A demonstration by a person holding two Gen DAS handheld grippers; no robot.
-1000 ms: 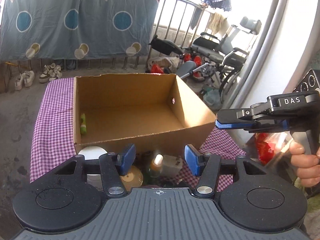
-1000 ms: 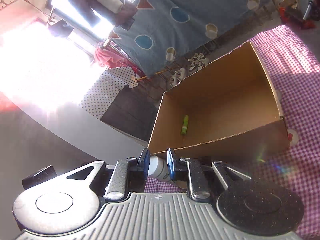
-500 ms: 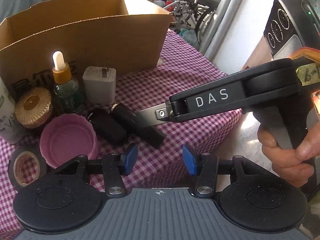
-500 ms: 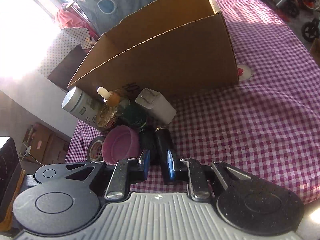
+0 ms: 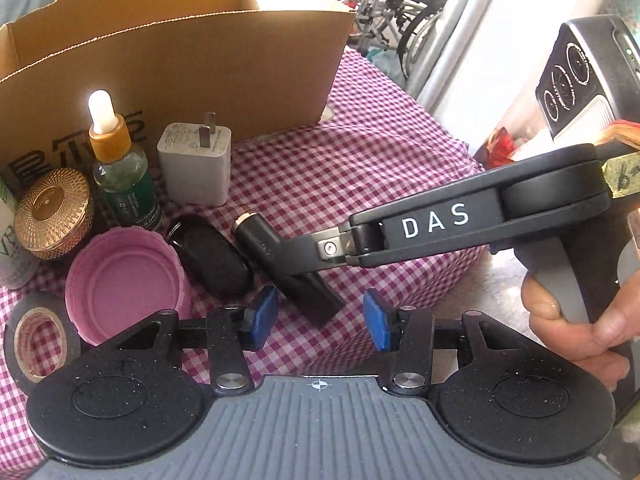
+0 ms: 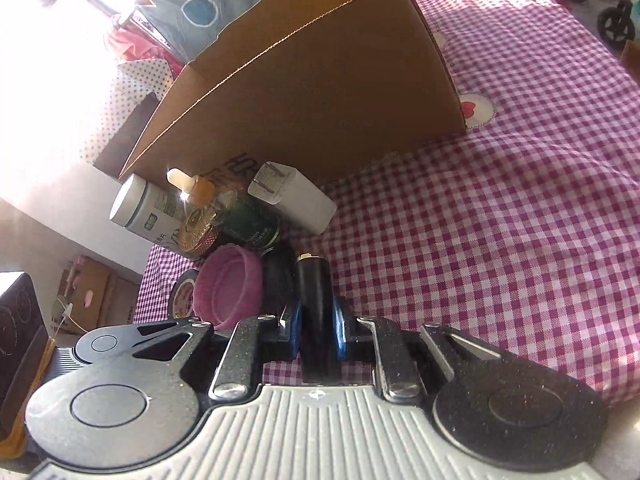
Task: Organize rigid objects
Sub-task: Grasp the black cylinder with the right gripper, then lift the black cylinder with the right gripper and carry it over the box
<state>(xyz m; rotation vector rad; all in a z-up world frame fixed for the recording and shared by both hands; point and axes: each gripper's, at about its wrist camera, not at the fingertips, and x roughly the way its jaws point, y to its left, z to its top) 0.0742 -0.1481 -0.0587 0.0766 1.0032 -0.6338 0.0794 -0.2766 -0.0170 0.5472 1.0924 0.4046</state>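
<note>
A cardboard box [image 5: 180, 64] stands on the purple checked cloth [image 5: 360, 168]; it also shows in the right wrist view [image 6: 320, 92]. In front of it lie a black tube [image 5: 256, 236], a black oval case [image 5: 208, 256], a pink lid [image 5: 120, 284], a dropper bottle [image 5: 120, 176], a white charger [image 5: 196, 168], a gold jar [image 5: 54, 220] and a tape roll [image 5: 36, 340]. My right gripper [image 6: 316, 336] is shut on the black tube [image 6: 314, 292], which rests on the cloth. My left gripper [image 5: 316, 318] is open and empty, just in front of the tube.
A white bottle [image 6: 140, 212] stands at the left of the group. The table's right edge drops off near a wall, with wheelchairs [image 5: 392, 12] beyond. A dark device [image 5: 580, 80] sits at the right.
Both grippers dropped from above the box to the items in front. My right gripper, which earlier held the white bottle, moved onto the black tube and closed on it.
</note>
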